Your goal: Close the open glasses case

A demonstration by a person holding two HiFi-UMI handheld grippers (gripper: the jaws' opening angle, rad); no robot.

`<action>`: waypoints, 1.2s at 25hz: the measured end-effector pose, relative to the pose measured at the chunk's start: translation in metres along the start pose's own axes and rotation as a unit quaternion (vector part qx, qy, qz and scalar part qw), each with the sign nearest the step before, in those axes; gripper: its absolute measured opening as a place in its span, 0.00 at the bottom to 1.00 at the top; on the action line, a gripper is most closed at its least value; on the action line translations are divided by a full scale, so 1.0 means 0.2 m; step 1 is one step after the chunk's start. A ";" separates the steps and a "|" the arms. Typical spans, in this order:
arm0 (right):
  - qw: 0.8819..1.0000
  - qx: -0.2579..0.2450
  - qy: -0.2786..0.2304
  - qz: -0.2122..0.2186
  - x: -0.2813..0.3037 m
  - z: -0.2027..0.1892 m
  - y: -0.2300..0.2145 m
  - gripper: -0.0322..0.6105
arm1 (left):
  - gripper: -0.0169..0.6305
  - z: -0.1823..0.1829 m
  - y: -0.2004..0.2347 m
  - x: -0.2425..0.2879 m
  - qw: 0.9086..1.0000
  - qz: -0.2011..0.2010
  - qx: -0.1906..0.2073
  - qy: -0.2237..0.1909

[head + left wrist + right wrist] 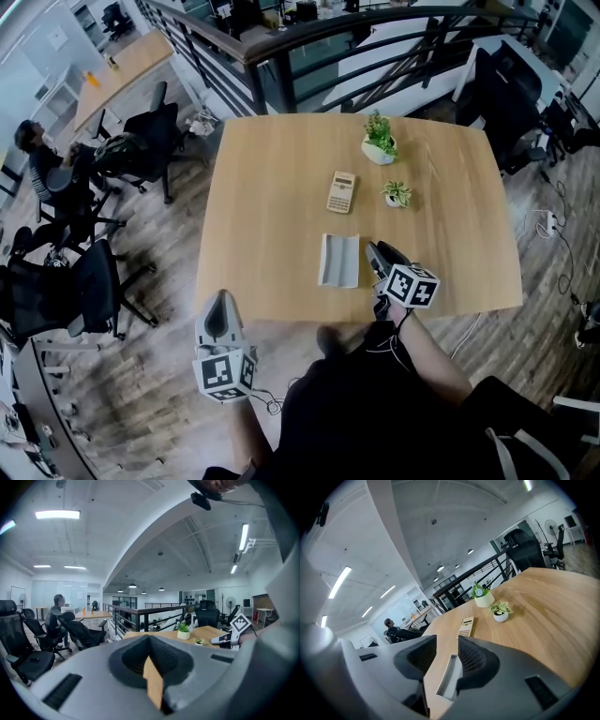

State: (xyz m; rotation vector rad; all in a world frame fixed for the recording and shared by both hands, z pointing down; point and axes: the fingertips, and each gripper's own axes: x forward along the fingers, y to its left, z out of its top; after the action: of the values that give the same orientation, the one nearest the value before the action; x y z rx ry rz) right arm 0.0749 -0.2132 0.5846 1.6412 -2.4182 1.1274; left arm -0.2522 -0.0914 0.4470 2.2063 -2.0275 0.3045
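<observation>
The glasses case (338, 260) lies open and flat on the tabletop (272, 169), toward its near edge, with the calculator (341, 191) beyond it and two small potted plants (379, 139) farther back. The right tongs (377, 251) hang just beside the case's right side, tipped slightly down, with their jaws partly apart. In the right gripper view the case shows through the gap but neither pad presses on it. The left tongs (221, 300) sit off the near-left corner of the tabletop, well apart from the case, jaws drawn together on nothing.

The main risk, as I judge it, is that the case slides instead of folding. It looks light, nothing braces it, and the left tongs are too far off to hold the base down. A sideways nudge from the right could send it skating across the smooth wood toward the left or off the near edge. A spread jaw could also hook under the rim and flip the whole case. And if the lid is only tipped over and not pressed down, it may spring back open
</observation>
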 end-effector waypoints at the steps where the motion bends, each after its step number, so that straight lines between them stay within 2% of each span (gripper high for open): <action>1: 1.000 0.004 0.006 -0.003 0.02 -0.02 -0.02 0.29 | 0.03 0.00 0.00 0.00 1.000 0.001 0.000 0.001; 10: 0.993 0.086 0.069 -0.042 0.18 -0.29 -0.18 0.29 | 0.03 -0.03 0.01 -0.05 1.000 0.006 0.009 0.008; 17: 0.980 0.143 0.110 -0.079 0.29 -0.48 -0.31 0.29 | 0.03 -0.05 0.03 -0.09 1.000 0.012 0.007 0.013; 27: 0.975 0.143 0.143 -0.086 0.33 -0.59 -0.34 0.26 | 0.03 -0.05 0.02 -0.11 1.000 0.015 0.010 0.018; 30: 0.973 0.144 0.152 -0.093 0.33 -0.62 -0.35 0.22 | 0.03 -0.05 0.01 -0.10 1.000 0.013 0.010 0.019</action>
State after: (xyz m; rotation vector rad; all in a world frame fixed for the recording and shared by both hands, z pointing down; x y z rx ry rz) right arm 0.0558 -0.2102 0.7408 1.5778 -1.9447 1.6187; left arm -0.2565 -0.0706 0.4529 2.1705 -2.0428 0.3693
